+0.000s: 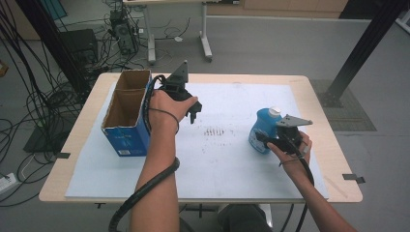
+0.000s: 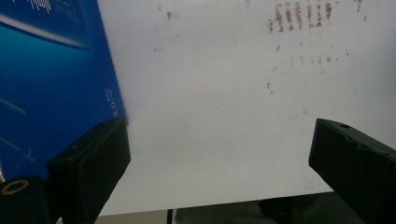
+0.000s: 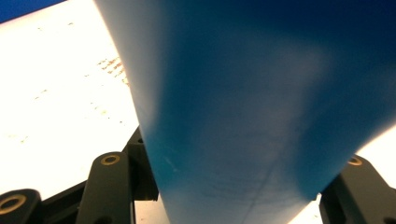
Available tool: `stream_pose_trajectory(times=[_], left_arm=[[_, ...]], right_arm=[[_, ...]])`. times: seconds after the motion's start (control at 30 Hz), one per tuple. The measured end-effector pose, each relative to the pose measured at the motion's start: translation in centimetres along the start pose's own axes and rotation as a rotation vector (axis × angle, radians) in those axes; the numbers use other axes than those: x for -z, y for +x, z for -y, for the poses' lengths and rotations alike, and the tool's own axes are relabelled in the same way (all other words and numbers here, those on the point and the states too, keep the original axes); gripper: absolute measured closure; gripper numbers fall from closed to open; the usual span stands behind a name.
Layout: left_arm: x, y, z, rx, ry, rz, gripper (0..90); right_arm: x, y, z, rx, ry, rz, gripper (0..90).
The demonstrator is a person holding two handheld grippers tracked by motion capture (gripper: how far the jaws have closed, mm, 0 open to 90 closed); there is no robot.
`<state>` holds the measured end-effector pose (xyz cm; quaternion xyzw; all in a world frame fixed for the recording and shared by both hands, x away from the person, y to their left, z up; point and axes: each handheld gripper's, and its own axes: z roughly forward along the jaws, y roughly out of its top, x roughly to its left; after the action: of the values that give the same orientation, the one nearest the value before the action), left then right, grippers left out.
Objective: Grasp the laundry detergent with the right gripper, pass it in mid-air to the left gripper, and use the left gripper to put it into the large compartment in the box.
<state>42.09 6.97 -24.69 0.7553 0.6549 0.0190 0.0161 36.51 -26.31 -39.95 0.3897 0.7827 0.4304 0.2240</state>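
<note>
Probably the blue bottle (image 1: 261, 129), at four o'clock on the counter (image 1: 319, 96), is smooth and slippery; right gripper (image 1: 270, 141) fingers pinch its body, left gripper (image 1: 192, 112) fingers are spread.

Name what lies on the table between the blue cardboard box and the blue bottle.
High view: the left gripper hovers by the box; beyond it, stained white mat reaches the bottle.

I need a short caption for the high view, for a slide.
Right gripper grips a blue bottle; open left gripper hovers beside a blue box.

Grey floor (image 1: 270, 43), tangled black cables (image 1: 29, 92); white desk legs (image 1: 205, 38), dark post (image 1: 362, 48)
</note>
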Motion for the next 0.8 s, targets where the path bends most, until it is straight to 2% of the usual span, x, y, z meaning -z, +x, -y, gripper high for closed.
stream_pose_trajectory(times=[0.8], left_arm=[[0.32,-0.32,0.16,-0.008,-0.001,-0.005,5.9]], right_arm=[[-0.01,-0.03,-0.03,0.004,0.001,-0.003,42.3]])
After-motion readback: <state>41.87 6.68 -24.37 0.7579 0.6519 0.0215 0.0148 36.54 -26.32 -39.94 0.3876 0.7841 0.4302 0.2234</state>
